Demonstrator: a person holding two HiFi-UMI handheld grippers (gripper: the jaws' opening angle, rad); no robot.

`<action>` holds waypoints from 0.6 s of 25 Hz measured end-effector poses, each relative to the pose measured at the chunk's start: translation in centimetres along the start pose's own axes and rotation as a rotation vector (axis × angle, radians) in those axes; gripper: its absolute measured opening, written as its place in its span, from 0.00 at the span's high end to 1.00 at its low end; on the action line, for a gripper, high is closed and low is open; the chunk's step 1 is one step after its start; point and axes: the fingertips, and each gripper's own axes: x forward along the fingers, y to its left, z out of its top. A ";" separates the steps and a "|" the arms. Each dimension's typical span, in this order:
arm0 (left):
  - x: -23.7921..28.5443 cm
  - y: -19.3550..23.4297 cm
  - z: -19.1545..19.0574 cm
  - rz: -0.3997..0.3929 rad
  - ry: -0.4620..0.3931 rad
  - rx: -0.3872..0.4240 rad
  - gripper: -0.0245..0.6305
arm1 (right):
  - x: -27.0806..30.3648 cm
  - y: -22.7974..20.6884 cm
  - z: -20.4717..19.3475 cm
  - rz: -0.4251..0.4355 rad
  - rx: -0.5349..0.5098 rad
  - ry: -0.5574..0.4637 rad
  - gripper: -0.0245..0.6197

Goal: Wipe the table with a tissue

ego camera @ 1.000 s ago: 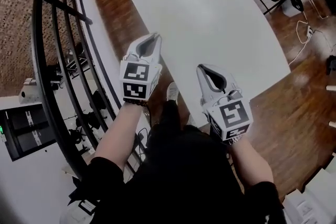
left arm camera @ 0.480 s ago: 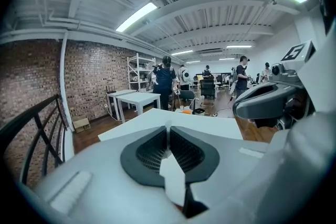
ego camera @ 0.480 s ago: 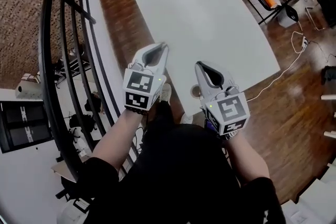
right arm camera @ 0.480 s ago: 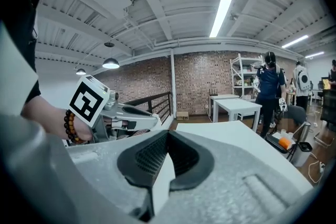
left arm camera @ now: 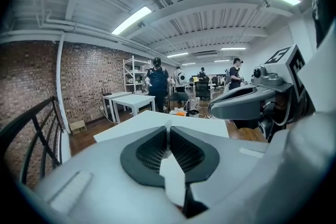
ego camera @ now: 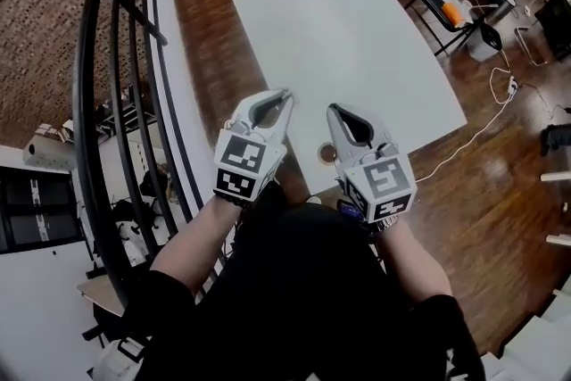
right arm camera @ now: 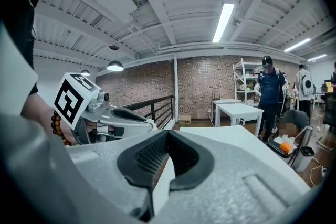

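Note:
The white table [ego camera: 357, 40] stretches away in front of me, its top bare, and no tissue shows in any view. My left gripper [ego camera: 287, 94] hangs over the table's near left edge with its jaws shut and nothing between them. My right gripper [ego camera: 332, 109] hovers beside it above the near edge, shut as well and empty. In the left gripper view the closed tips [left arm camera: 168, 124] point across the table [left arm camera: 131, 124], with the right gripper [left arm camera: 247, 99] alongside. The right gripper view shows its own closed tips [right arm camera: 169, 132] and the left gripper [right arm camera: 131, 115].
A black stair railing [ego camera: 107, 58] runs along my left. A small round brown spot [ego camera: 327, 153] lies by the table's near edge. A chair with an orange item [ego camera: 451, 0] and cables [ego camera: 500, 94] are on the wooden floor to the right. People stand by white tables [right arm camera: 239, 108] far off.
The head view has pulled back, so more of the table and its far edge show. Both grippers have drawn closer together near the table's near edge, and stay shut.

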 end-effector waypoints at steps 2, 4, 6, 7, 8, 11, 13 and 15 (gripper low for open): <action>-0.4 -0.3 0.1 -0.003 -0.005 0.003 0.91 | -0.1 0.4 0.0 0.004 -0.004 -0.002 0.97; -0.7 -0.6 0.1 -0.005 -0.013 0.003 0.91 | -0.2 0.7 -0.1 0.008 -0.009 -0.003 0.97; -1.0 -0.9 0.1 -0.007 -0.019 0.000 0.91 | -0.4 0.8 -0.3 0.010 -0.011 -0.003 0.97; -1.1 -1.1 0.2 -0.010 -0.021 -0.002 0.91 | -0.5 0.7 -0.4 0.009 -0.012 -0.001 0.97; -1.2 -1.4 0.2 -0.014 -0.023 -0.004 0.91 | -0.5 0.7 -0.5 0.008 -0.012 0.001 0.97; -1.6 -1.8 0.3 -0.023 -0.031 -0.010 0.91 | -0.7 0.8 -0.4 0.009 -0.016 0.002 0.97; -1.9 -1.9 0.5 -0.025 -0.035 -0.012 0.91 | -0.8 1.0 0.0 0.012 -0.019 -0.006 0.97; -2.1 -1.9 0.7 -0.024 -0.037 -0.015 0.91 | -0.8 1.0 0.2 0.011 -0.021 -0.009 0.97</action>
